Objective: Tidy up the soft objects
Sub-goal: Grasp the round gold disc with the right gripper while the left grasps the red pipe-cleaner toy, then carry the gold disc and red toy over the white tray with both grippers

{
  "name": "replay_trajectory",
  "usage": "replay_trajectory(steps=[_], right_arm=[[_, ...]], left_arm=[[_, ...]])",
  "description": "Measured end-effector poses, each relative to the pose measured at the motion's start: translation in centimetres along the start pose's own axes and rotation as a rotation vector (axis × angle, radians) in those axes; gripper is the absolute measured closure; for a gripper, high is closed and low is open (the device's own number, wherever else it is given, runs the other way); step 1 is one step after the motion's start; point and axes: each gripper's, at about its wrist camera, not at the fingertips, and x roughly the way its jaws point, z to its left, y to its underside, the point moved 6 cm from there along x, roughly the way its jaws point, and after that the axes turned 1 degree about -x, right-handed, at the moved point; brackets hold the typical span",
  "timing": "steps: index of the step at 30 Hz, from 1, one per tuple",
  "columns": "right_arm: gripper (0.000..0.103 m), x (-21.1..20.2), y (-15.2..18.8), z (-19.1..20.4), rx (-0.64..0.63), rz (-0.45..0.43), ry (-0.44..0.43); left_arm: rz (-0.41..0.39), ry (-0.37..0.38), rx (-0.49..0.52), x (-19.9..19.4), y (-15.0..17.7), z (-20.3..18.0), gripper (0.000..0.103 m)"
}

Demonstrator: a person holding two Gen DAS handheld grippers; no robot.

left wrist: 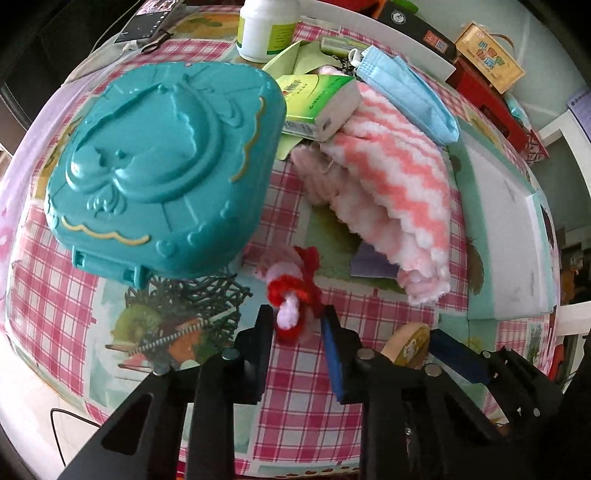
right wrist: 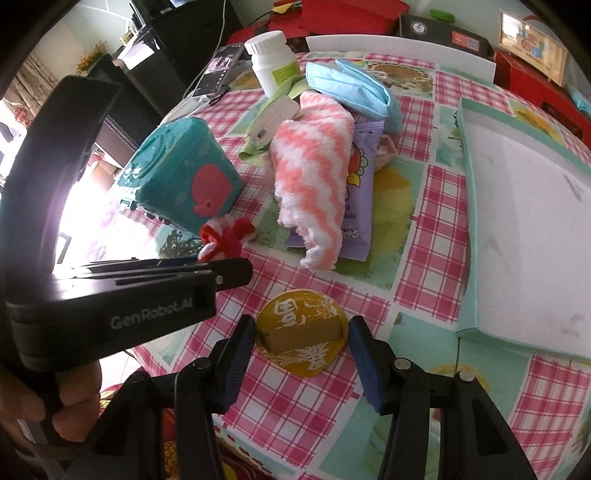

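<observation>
A red and white pipe-cleaner toy (left wrist: 293,295) lies on the checked tablecloth between the fingertips of my left gripper (left wrist: 297,319), whose jaws stand open around it, not clamped. It also shows in the right wrist view (right wrist: 225,236). A pink and white fluffy towel (left wrist: 391,192) lies folded behind it, also in the right wrist view (right wrist: 314,184). A blue face mask (left wrist: 410,96) rests at the towel's far end. My right gripper (right wrist: 301,339) is open around a yellow round packet (right wrist: 303,336) without squeezing it.
A teal plastic case (left wrist: 162,162) stands at the left. A mint-rimmed white tray (right wrist: 528,221) lies at the right. A white bottle (left wrist: 266,29), a green box (left wrist: 317,107), a purple snack packet (right wrist: 358,206) and a dark net (left wrist: 192,302) crowd the table.
</observation>
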Motion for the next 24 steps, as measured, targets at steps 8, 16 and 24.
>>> replay_trajectory(steps=[8,16,24], right_arm=[[0.048,0.0,0.1,0.0,0.004,-0.001,0.001],[0.048,-0.1,0.1,0.0,0.005,0.0,-0.001],[0.048,-0.2,0.1,0.1,0.002,0.001,-0.001]], left_arm=[[0.025,0.036,-0.039,1.3,1.1,-1.7,0.076],[0.041,0.056,-0.07,1.4,1.6,-3.0,0.055],[0.044,0.01,-0.091,2.0,0.8,-6.6,0.055]])
